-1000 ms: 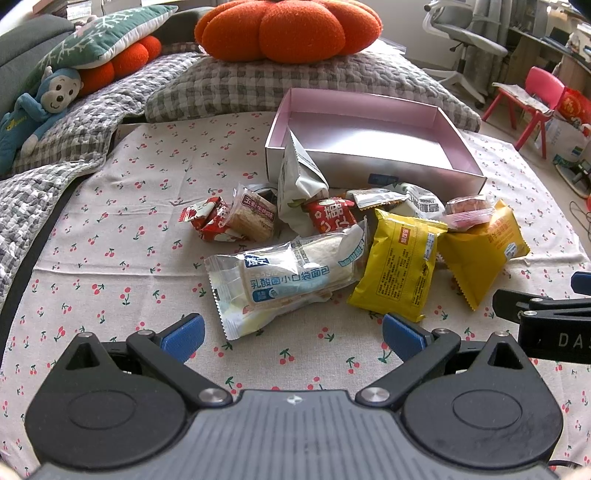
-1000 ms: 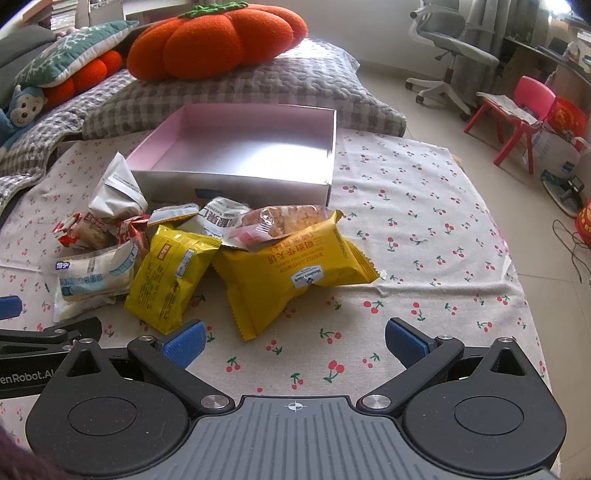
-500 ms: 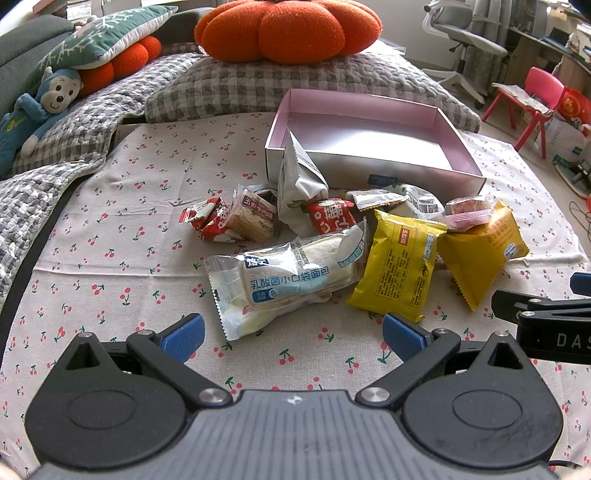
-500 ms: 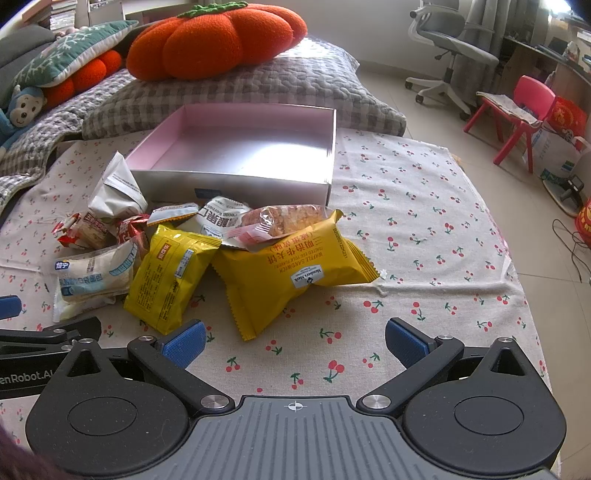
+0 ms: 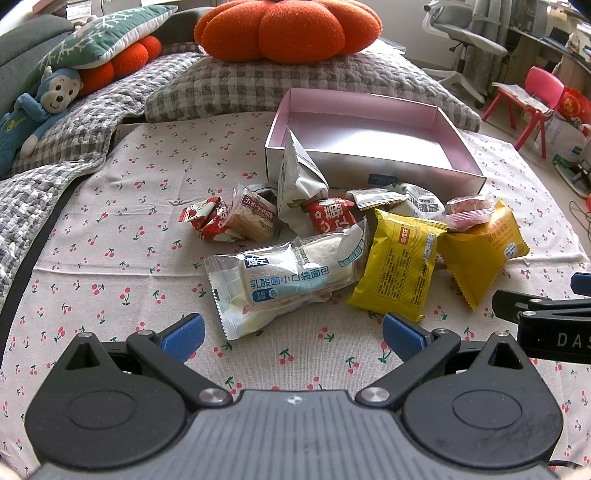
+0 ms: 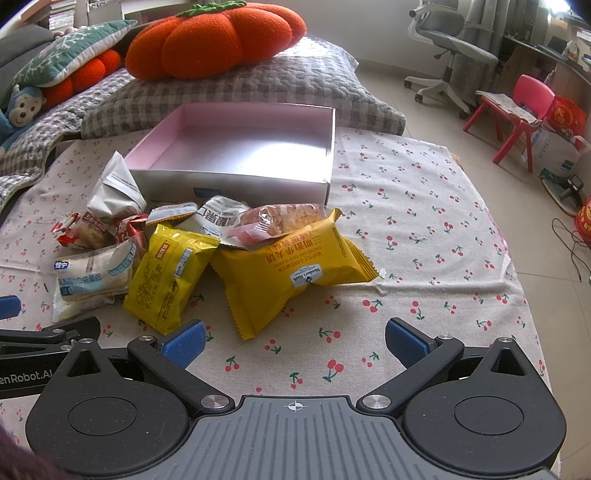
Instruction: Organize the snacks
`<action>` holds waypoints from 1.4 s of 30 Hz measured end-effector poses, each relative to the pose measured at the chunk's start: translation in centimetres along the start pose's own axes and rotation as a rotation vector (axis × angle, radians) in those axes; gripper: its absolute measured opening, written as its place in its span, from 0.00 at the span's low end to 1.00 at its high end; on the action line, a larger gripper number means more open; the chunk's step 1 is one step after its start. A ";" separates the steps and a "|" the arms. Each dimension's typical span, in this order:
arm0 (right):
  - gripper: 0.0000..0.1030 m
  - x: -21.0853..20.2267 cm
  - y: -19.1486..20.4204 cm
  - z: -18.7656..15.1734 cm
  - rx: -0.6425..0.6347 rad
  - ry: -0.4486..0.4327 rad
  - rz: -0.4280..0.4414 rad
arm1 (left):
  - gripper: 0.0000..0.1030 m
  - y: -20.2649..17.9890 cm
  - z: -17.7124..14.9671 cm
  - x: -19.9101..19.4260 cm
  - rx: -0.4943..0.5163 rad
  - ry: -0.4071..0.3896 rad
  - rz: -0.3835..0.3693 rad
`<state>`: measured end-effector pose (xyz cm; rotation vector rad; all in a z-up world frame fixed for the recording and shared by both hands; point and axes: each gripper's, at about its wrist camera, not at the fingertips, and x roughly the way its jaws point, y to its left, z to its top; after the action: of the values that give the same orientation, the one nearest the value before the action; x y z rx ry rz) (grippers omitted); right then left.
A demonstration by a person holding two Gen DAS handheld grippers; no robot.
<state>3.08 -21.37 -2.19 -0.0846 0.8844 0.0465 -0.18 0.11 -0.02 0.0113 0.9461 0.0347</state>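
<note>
**Snacks piled beside an empty box**

We are holding the left gripper (image 5: 291, 330) and right gripper (image 6: 293, 336) over the cherry-print cloth (image 5: 110, 258), fingers spread wide, grasping nothing. The snack pile (image 5: 369, 240) is lying just beyond them, touching the near wall of the empty pink box (image 5: 373, 168).

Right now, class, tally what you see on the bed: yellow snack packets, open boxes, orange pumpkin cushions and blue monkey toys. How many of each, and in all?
Yellow snack packets: 2
Open boxes: 1
Orange pumpkin cushions: 2
Blue monkey toys: 1
Total: 6
</note>
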 end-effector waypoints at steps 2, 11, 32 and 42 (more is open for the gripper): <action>1.00 0.0 0.0 0.0 0.000 0.000 0.001 | 1.00 0.0 0.0 0.0 0.000 0.000 0.000; 1.00 0.0 0.0 0.0 0.000 0.000 0.001 | 1.00 0.0 0.0 0.0 0.000 0.000 0.000; 1.00 0.1 0.1 0.1 0.000 0.002 0.000 | 1.00 -0.1 0.0 0.1 0.006 0.005 0.000; 1.00 -0.1 0.1 0.0 -0.001 -0.010 -0.004 | 1.00 0.4 0.4 -0.1 0.009 -0.004 -0.001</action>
<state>3.00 -21.30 -2.08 -0.0869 0.8740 0.0439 0.10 0.54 0.30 0.0193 0.9421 0.0294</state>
